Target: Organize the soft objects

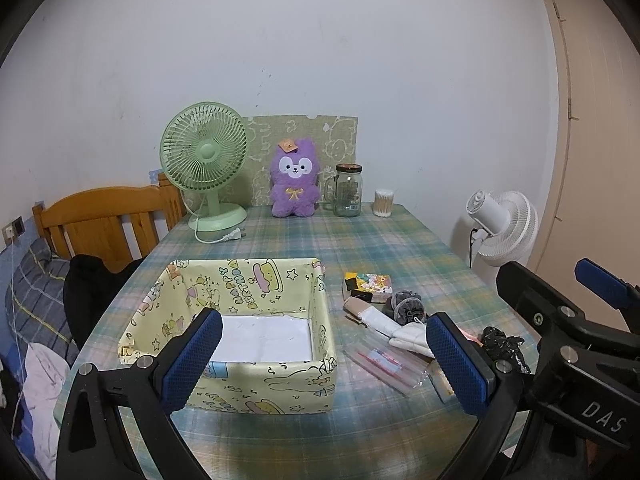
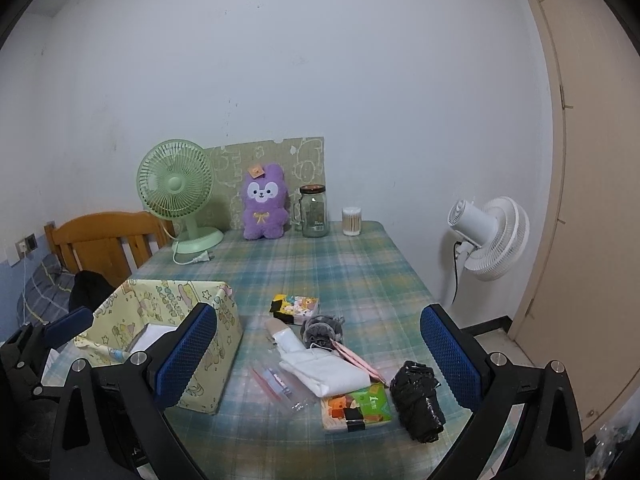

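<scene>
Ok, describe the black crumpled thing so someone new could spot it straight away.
Start at the yellow cartoon-print box on the plaid tablecloth. Right of it lies a cluster of small items; the black plastic bag is at its far right, the only shiny, all-black, scrunched one.

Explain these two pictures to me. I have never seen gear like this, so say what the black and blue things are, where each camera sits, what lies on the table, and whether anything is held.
The black frames with blue pads are two hand-held grippers; a person carries one in each hand. Each has a camera looking forward along its fingers. One picture is from the left gripper, the other from the right gripper. Both are open and hold nothing.

On the checked tablecloth stands an empty yellow cartoon-print box. To its right lie small things: a white folded cloth, a grey scrunchie, a black crumpled bag, tissue packs and a clear packet. At the back stand a green fan, a purple plush toy, a glass jar and cotton swabs.
</scene>
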Motion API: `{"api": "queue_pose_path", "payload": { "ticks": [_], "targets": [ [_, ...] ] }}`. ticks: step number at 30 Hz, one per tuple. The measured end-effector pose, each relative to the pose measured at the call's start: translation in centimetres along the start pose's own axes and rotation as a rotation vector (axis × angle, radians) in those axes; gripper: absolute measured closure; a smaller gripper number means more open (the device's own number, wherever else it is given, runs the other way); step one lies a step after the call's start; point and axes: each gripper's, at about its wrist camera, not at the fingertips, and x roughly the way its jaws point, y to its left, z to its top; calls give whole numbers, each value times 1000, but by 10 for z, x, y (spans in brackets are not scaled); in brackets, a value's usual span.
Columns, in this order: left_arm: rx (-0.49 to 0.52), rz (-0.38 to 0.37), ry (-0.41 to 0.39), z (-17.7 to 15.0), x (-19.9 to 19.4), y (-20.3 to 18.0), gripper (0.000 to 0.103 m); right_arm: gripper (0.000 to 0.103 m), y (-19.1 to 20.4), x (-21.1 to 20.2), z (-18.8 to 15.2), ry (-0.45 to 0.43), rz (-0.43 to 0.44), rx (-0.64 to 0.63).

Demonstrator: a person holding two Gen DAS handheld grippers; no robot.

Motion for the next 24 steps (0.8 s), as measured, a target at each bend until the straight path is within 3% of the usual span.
{"api": "queue_pose_path", "payload": {
  "ticks": [24],
  "targets": [
    [1, -6, -8, 2, -5, -2, 1, 4, 0, -3, 2, -2, 5, 9]
  ]
}}
